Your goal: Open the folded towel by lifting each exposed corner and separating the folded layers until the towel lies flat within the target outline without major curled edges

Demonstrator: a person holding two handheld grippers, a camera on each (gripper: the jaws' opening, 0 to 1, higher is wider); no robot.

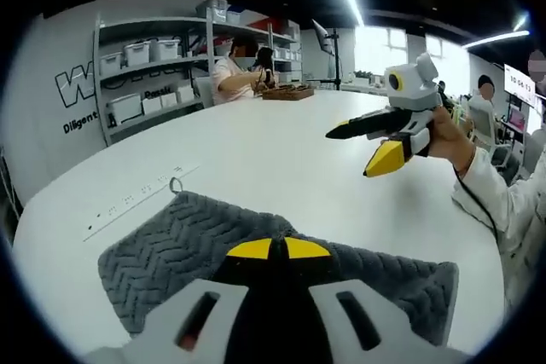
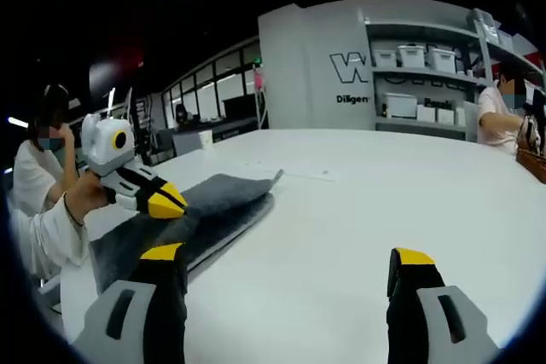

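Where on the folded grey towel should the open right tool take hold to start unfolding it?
Probably the pointed corner that lifts off the white table at the grey towel's far end, approached low from the open table side; the layers there look separated.

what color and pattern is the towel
The towel is dark grey with a raised herringbone weave, clearest in the left gripper view.

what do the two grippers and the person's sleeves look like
Both grippers have light grey plastic bodies with slotted openings, black jaws and yellow tips. The left gripper and the right gripper each carry a white box on top. The right gripper's own jaws are black with yellow tips too. The person wears white sleeves, and a thin dark cable runs along the right one.
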